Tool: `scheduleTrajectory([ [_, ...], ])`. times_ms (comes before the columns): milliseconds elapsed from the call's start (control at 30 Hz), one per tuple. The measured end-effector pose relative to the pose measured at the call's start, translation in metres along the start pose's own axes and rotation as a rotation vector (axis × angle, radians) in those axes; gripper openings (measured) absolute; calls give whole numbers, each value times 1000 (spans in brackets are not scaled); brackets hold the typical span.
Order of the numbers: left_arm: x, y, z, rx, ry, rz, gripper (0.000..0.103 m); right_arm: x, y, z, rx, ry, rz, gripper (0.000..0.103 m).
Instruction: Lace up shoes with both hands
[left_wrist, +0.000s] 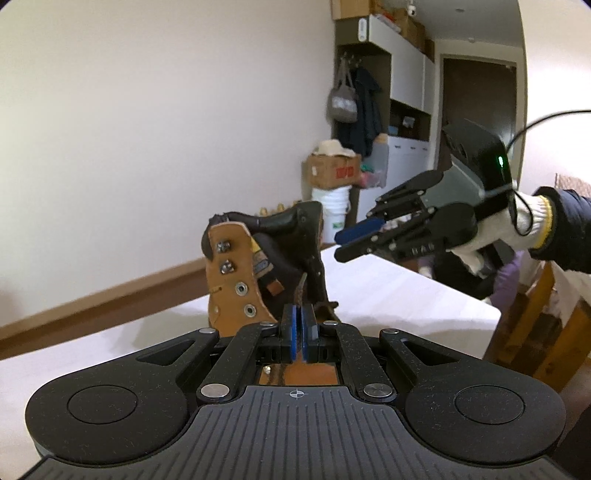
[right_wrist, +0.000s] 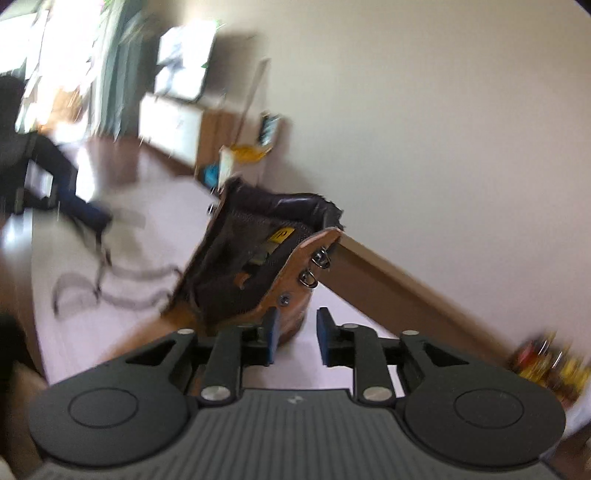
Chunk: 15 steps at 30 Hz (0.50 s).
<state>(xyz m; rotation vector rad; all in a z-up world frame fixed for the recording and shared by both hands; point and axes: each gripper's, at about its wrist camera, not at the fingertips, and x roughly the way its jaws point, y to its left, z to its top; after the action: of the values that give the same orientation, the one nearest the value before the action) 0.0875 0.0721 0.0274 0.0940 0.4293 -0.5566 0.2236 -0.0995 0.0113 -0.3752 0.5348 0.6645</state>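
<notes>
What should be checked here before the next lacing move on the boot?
1. Boot upright on the white table: ok.
2. Eyelets and hooks on the tan flap in view and unlaced: ok.
3. Left gripper shut; whether it pinches a lace: cannot tell.
4. Right gripper open, nothing between its pads: ok.
5. Lace lies loose on the table beside the boot, held by neither gripper as far as can be seen: not ok.
6. Right wrist view sharp enough to aim: not ok, blurred.
</notes>
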Motion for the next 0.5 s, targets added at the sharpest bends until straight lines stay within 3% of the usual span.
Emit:
scheduleTrajectory([
  [200,-19,-10,-21,-37,-27,-22,3,-5,25,-13,185,-45,-126,40],
  [333,-23,-6,-24,-52,-39,-33,3,11,30,-11,277,-52,-135,44],
  [500,-15,4,-21,-67,-52,-29,3,36,26,-4,297,-17,-138,44],
])
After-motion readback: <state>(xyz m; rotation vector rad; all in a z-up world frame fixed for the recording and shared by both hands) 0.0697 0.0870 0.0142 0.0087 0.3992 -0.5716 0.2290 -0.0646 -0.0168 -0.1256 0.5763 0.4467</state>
